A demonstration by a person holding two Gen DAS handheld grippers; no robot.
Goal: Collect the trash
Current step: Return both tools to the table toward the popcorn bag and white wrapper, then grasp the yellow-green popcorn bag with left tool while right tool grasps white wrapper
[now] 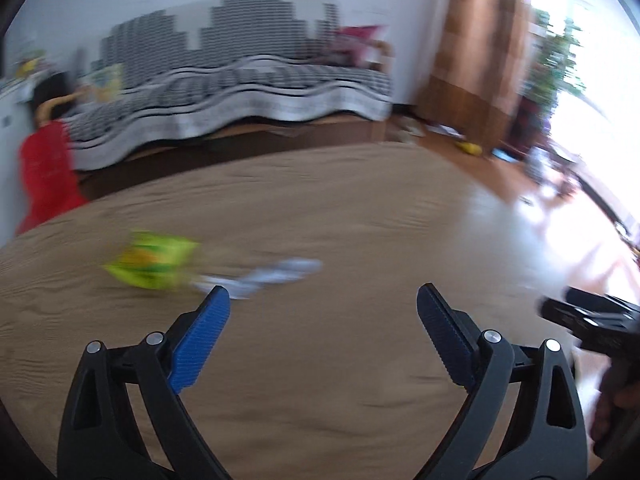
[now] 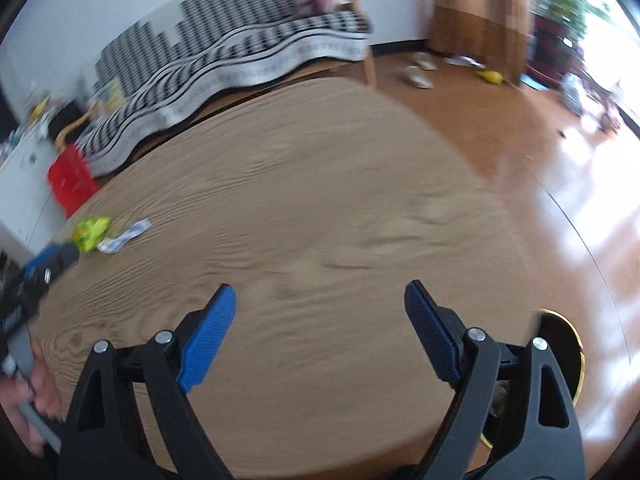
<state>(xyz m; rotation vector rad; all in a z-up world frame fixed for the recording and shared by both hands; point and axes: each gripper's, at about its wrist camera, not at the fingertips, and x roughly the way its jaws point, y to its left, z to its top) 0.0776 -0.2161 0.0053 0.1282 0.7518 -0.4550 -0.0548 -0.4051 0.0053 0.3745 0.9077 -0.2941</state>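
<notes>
Both grippers, left (image 1: 322, 296) and right (image 2: 320, 294), fingers apart, empty. Green wrapper (image 1: 154, 266) looks light, crinkly; pinch an edge.

Both views are smeared. The green wrapper (image 1: 154, 266) on the counter (image 1: 340, 220) is too blurred for its print to be read, and the pale scrap (image 1: 264, 276) beside it has no clear outline; whether the two touch I cannot tell. The red shape (image 1: 48, 176) past the counter's far edge is cut off at the frame's edge. In the right wrist view, the black bin (image 2: 560, 344) with the gold rim sits mostly behind the right gripper's fingers (image 2: 428, 332).
</notes>
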